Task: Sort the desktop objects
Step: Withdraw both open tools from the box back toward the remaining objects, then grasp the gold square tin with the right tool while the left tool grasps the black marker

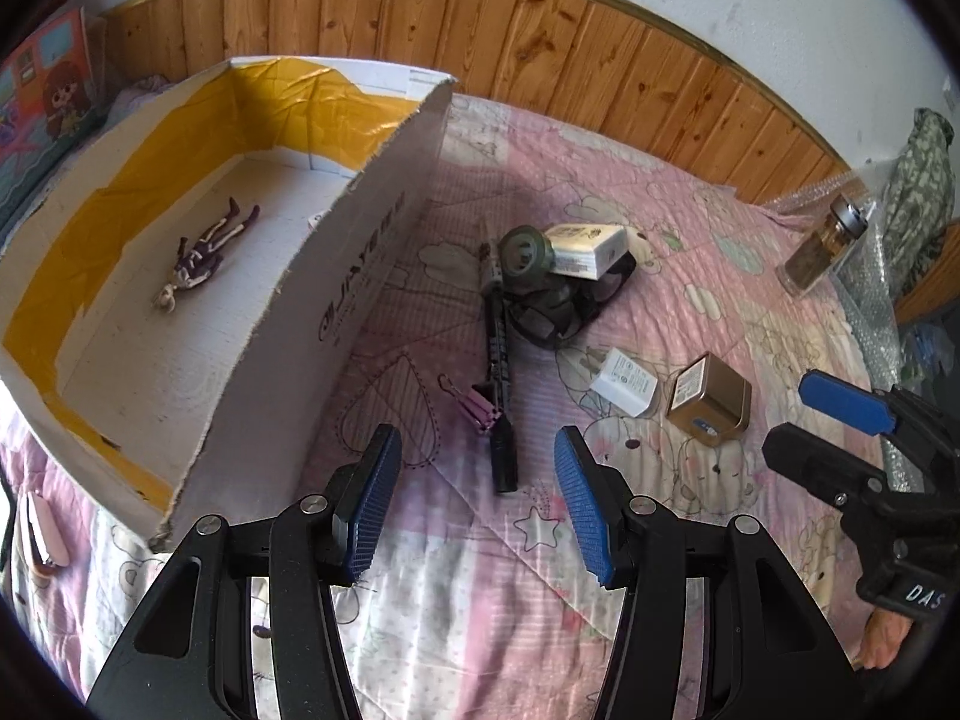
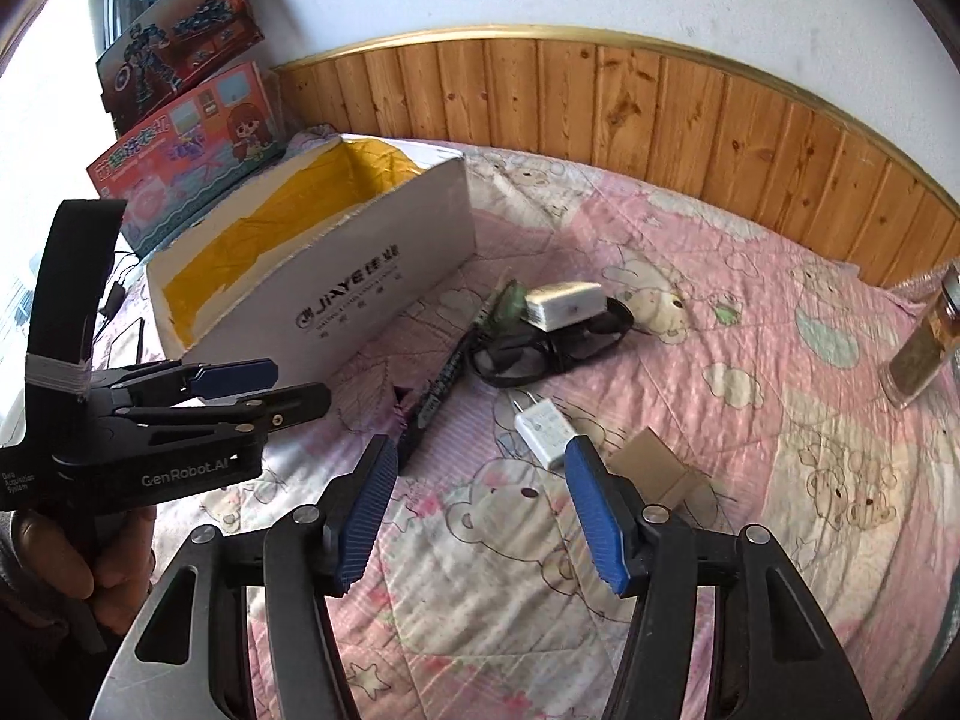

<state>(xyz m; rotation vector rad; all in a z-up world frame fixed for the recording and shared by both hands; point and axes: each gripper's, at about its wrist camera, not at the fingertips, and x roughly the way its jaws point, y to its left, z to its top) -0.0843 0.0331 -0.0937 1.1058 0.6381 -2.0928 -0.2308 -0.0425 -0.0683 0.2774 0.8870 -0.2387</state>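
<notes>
A white cardboard box (image 1: 336, 276) with yellow tape inside holds a small doll (image 1: 201, 252). It also shows in the right wrist view (image 2: 360, 294). On the pink quilt lie a black toy gun (image 1: 498, 360), dark glasses (image 1: 558, 312), a green tape roll (image 1: 525, 249), a white carton (image 1: 585, 249), a white charger (image 1: 624, 381) and a gold tin (image 1: 711, 399). My left gripper (image 1: 477, 498) is open and empty above the gun's near end. My right gripper (image 2: 483, 510) is open and empty, just short of the charger (image 2: 543, 426).
A glass spice jar (image 1: 825, 240) stands at the right by bubble wrap. Toy boxes (image 2: 186, 150) lean against the wall behind the cardboard box. Wood panelling (image 2: 600, 96) borders the quilt at the back. A pink object (image 1: 39, 531) lies at the left edge.
</notes>
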